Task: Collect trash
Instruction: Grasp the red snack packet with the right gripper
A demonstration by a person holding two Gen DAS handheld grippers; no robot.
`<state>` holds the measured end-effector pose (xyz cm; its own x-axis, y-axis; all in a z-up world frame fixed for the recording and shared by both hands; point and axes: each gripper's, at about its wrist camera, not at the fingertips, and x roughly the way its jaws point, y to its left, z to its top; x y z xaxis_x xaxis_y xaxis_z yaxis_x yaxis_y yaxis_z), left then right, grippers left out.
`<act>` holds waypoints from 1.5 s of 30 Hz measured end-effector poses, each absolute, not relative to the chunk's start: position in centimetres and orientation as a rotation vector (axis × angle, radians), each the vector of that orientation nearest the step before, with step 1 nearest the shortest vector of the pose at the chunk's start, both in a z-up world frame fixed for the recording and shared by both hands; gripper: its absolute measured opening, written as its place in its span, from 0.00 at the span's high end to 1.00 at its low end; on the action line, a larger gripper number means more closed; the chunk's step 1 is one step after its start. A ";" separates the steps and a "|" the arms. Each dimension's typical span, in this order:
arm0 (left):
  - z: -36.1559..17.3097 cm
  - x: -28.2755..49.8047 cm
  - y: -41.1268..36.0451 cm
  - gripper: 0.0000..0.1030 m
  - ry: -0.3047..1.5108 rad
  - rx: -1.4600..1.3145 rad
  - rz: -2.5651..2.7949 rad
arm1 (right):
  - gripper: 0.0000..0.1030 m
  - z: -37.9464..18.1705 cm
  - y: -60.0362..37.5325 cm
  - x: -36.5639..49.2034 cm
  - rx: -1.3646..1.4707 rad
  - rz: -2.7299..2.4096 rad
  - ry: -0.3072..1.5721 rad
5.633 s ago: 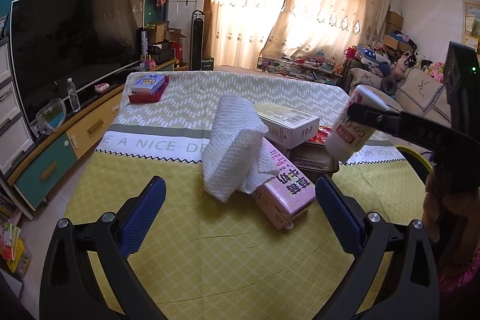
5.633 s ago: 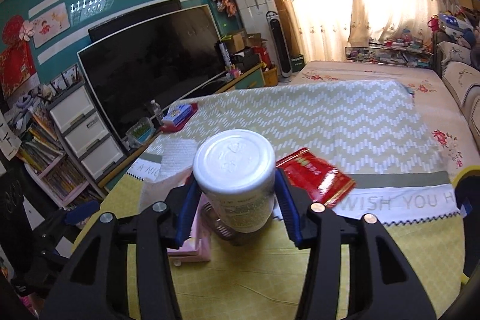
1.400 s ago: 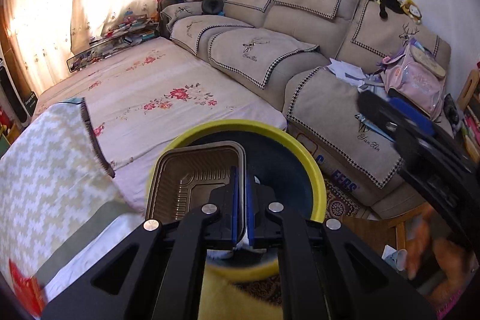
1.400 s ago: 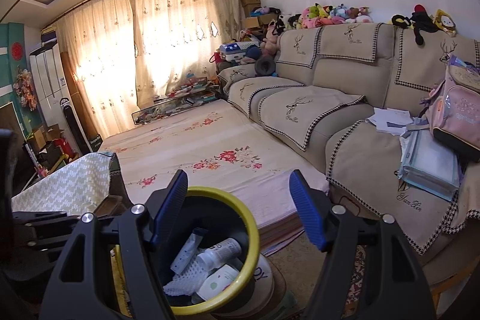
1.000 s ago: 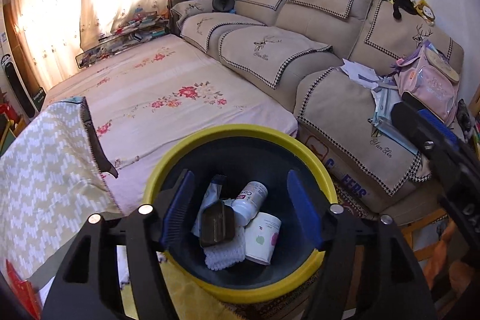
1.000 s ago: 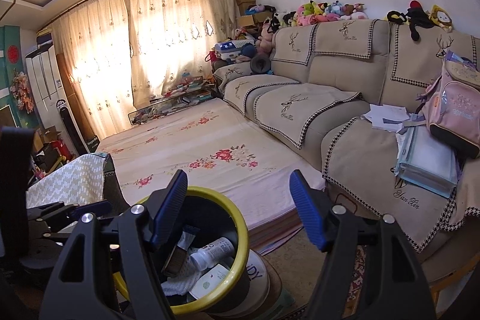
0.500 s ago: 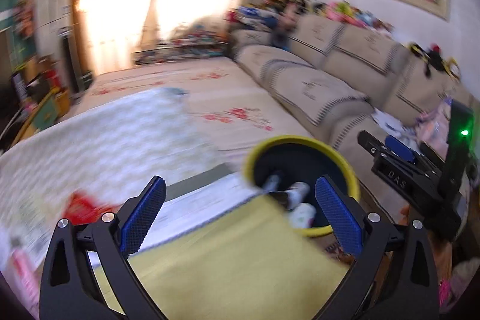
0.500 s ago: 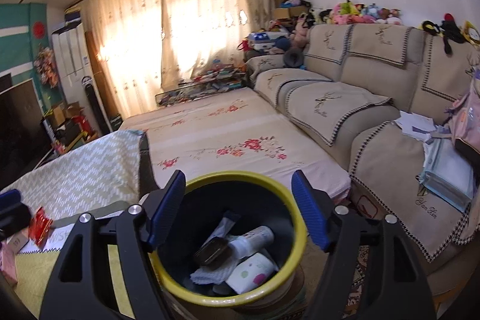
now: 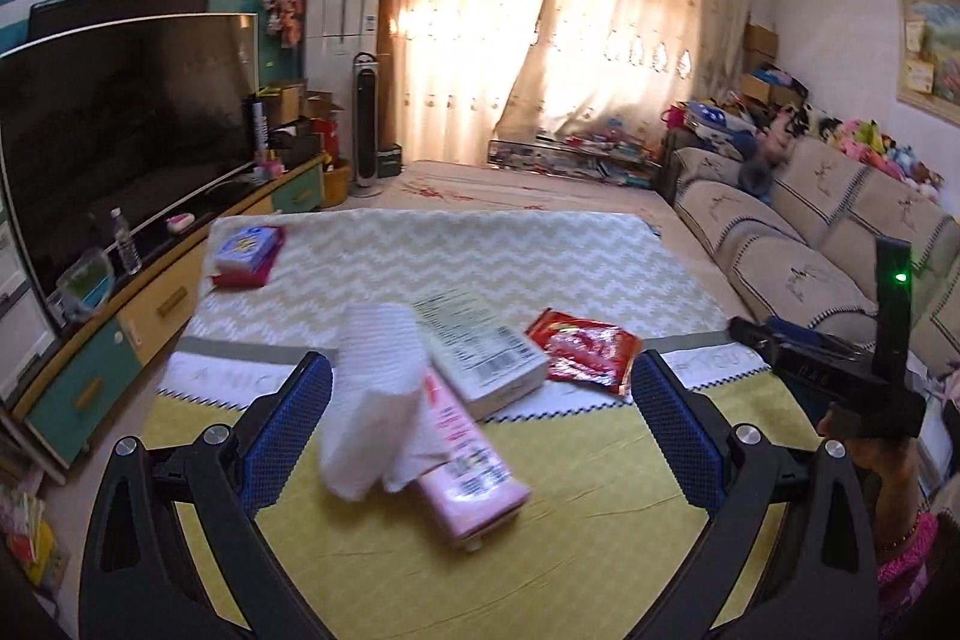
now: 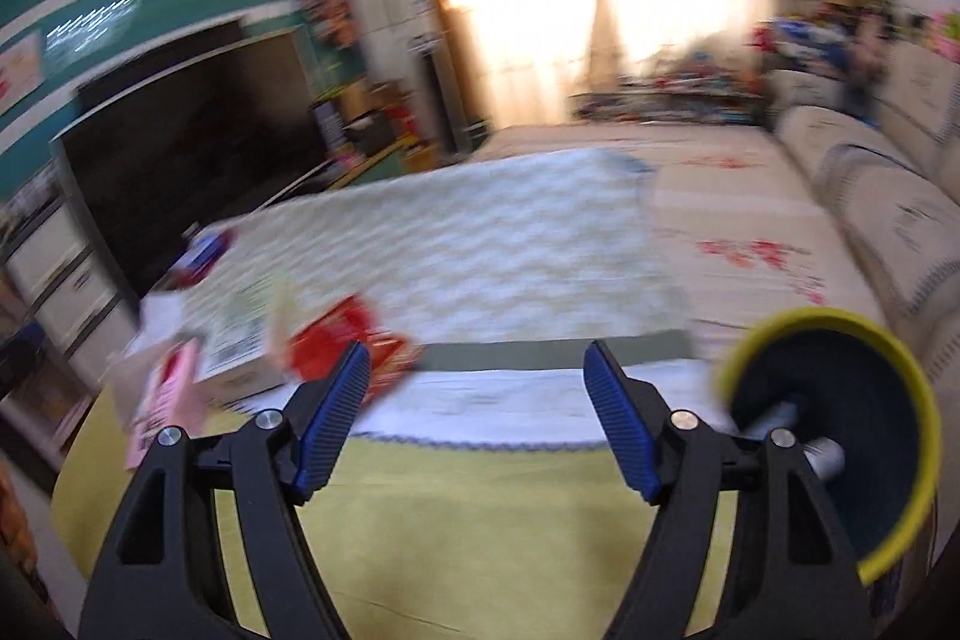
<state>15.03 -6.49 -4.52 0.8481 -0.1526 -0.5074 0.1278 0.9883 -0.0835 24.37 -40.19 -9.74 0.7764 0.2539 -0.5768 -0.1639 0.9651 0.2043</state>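
Left wrist view: left gripper (image 9: 480, 433) jaws wide apart, nothing held, w/ crumpled white paper towel (image 9: 373, 388) between; right gripper (image 10: 477, 415) likewise agape, empty, yellow-rimmed dark bin (image 10: 831, 436) right.

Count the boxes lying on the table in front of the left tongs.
2. A pink box lies nearest, partly under a white cloth; a white box rests across its far end. Others may be hidden under the cloth.

Daylight pours through the curtains (image 9: 570, 40), which glare almost white at the centre and leave the television (image 9: 120, 124) dark. The left wrist view is fairly sharp, with slight smear on the white towel (image 9: 372, 388). The right wrist view is heavily motion-blurred throughout. Fisheye bending and black vignetting mark the corners.
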 end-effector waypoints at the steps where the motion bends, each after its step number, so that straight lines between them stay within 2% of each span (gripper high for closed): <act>1: -4.7 14.8 -6.0 0.05 0.540 -0.055 -0.142 | 0.32 -9.8 -38.6 25.0 0.106 0.269 0.661; 8: -6.2 14.5 -4.6 0.05 0.565 -0.092 -0.158 | 0.32 -11.7 -33.2 29.1 -0.044 0.348 0.780; 11: -6.5 15.1 -5.4 0.05 0.570 -0.099 -0.166 | 0.28 -12.6 -32.4 30.1 -0.054 0.350 0.815; 20: -7.4 15.7 -6.3 0.05 0.594 -0.103 -0.176 | 0.29 -14.3 -30.8 32.1 -0.086 0.354 0.885; 21: -7.4 15.7 -6.3 0.05 0.594 -0.105 -0.176 | 0.32 -14.3 -30.8 32.1 -0.087 0.351 0.884; 22: -7.5 15.7 -6.3 0.05 0.595 -0.108 -0.175 | 0.44 -14.3 -30.8 32.1 -0.086 0.351 0.886; 23: -7.5 15.7 -6.3 0.05 0.597 -0.110 -0.175 | 0.50 -14.5 -30.8 32.2 -0.084 0.353 0.897; 24: -7.6 15.7 -6.3 0.05 0.599 -0.112 -0.175 | 0.51 -14.5 -30.9 32.2 -0.083 0.351 0.898; 28: -8.0 15.8 -6.4 0.05 0.608 -0.110 -0.177 | 0.67 -14.6 -31.0 31.8 -0.075 0.349 0.892; 31: -8.2 15.7 -6.4 0.05 0.614 -0.108 -0.176 | 0.93 -14.1 -31.4 31.3 -0.064 0.333 0.872; 38: -8.7 16.0 -6.3 0.05 0.626 -0.114 -0.172 | 0.98 -12.8 -33.3 29.3 0.027 0.324 0.834; 45: -9.2 16.2 -6.7 0.05 0.638 -0.113 -0.178 | 0.99 -10.8 -36.0 26.4 0.143 0.313 0.753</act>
<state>16.17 -6.70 -9.22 0.7886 -0.1999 -0.5814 0.1305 0.9785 -0.1594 26.37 -36.02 -10.85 0.6859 0.3294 -0.6488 -0.2277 0.9440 0.2386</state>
